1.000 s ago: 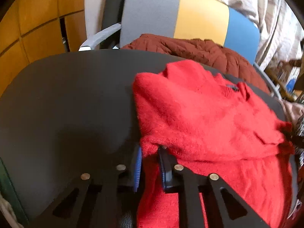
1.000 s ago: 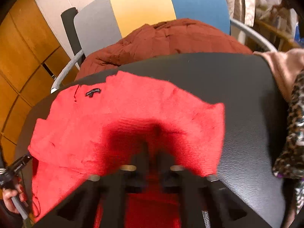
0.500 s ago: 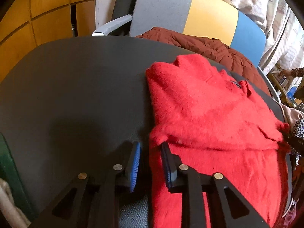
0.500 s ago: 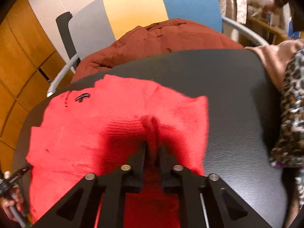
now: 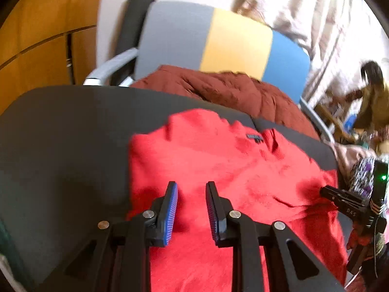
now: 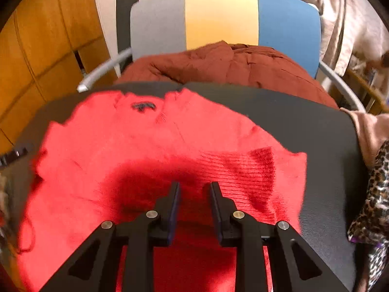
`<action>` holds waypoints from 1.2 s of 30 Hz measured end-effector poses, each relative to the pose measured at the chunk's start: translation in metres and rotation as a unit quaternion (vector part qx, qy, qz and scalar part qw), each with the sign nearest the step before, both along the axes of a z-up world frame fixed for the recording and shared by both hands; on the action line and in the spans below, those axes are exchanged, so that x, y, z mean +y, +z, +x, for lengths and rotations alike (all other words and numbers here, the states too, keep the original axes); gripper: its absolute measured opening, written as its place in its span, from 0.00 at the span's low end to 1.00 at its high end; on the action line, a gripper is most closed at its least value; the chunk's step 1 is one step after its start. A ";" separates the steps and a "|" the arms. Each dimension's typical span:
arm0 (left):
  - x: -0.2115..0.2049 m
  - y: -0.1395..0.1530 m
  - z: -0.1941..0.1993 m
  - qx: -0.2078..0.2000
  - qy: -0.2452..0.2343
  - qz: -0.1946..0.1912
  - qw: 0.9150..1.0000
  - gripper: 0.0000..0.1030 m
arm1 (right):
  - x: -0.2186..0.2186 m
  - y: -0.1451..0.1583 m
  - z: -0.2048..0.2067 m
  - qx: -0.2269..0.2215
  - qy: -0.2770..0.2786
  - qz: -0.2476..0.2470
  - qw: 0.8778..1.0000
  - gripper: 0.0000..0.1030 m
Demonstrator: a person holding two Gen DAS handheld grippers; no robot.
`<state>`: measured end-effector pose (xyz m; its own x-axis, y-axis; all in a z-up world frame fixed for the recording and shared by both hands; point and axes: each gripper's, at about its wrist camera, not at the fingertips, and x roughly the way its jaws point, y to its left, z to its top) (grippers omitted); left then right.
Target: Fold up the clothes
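A red knit sweater [image 5: 218, 165] lies folded on the black table [image 5: 60, 131], its collar and dark label [image 5: 254, 136] toward the far edge. My left gripper [image 5: 191, 187] hovers open over the sweater's near left part, nothing between its blue pads. In the right wrist view the sweater [image 6: 150, 146] spreads across the table [image 6: 316, 131], a ribbed hem folded over on the right. My right gripper [image 6: 193, 187] is open above that fold, holding nothing. The right gripper [image 5: 340, 198] also shows at the sweater's right edge in the left wrist view.
Behind the table stands a chair [image 6: 218, 17] with a grey, yellow and blue back, a rust-brown quilted jacket [image 6: 231, 65] piled on its seat. A leopard-print garment [image 6: 374, 194] and a beige cloth [image 6: 369, 126] lie at the table's right edge. Wooden panels [image 6: 36, 48] line the left.
Both grippers let go of the sweater's folded edge and opened. They lifted and drew back, leaving the fold lying flat on the garment.
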<state>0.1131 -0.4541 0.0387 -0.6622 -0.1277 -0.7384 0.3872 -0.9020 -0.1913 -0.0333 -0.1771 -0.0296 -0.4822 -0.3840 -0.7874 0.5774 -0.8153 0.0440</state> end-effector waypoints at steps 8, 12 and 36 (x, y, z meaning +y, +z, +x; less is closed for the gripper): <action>-0.037 -0.048 -0.029 -0.021 0.030 0.042 0.998 0.24 | 0.003 -0.021 0.010 0.073 -0.001 0.003 0.997 0.38; -0.041 -0.058 -0.043 -0.010 0.025 0.025 0.999 0.28 | 0.003 -0.023 0.001 0.059 -0.006 -0.015 0.998 0.40; -0.028 -0.020 -0.027 -0.089 -0.020 -0.073 0.993 0.40 | -0.010 -0.013 -0.030 0.032 -0.022 -0.007 0.999 0.43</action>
<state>0.0862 -0.4816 0.0183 -0.5294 -0.2176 -0.8200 0.3660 -0.9305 0.0106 -0.0631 -0.1868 -0.0422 -0.5488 -0.3721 -0.7486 0.5428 -0.8397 0.0195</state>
